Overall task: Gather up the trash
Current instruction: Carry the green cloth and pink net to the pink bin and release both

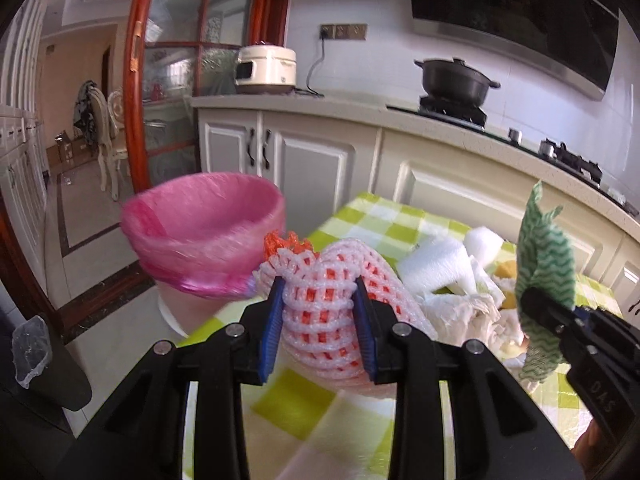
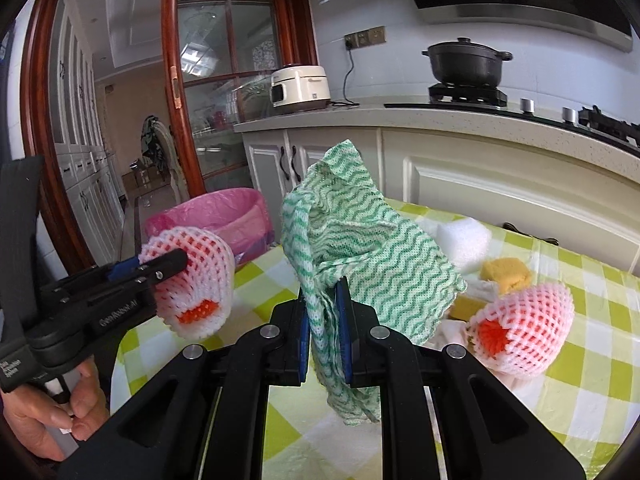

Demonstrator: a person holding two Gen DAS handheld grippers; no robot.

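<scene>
At the far left stands the bin lined with a pink bag [image 1: 204, 232], set on the floor just off the corner of the surface [image 1: 360, 220], which is where it needs to be for trash to be carried over the edge and dropped in. Its mouth is open and, as far as the views show, nothing blocks it.

Next comes the left tool [image 1: 318, 316], its blue pads pressed into a white foam fruit net with an orange lining [image 1: 320, 304]. The net bulges out on both sides of the pads (soft foam gives under a squeeze), so the hold looks firm without being tight. It is held clear of the checked cloth in the right wrist view, near the bin, which suggests it is the next piece to go in.

To the right, the right tool [image 2: 325, 332] is clamped fully on a green wave-patterned wiping cloth [image 2: 360, 248]. The cloth is pinched at a bunched fold, so the rest stands up and drapes freely around the pads, lifted off the surface.

Farther right, the remaining trash lies on the surface: white foam pieces [image 2: 464, 236], a yellow sponge [image 2: 506, 274], crumpled white paper [image 1: 460, 312] and a second foam fruit net [image 2: 524, 328]. These are well apart from the bin, so further trips seem likely.
</scene>
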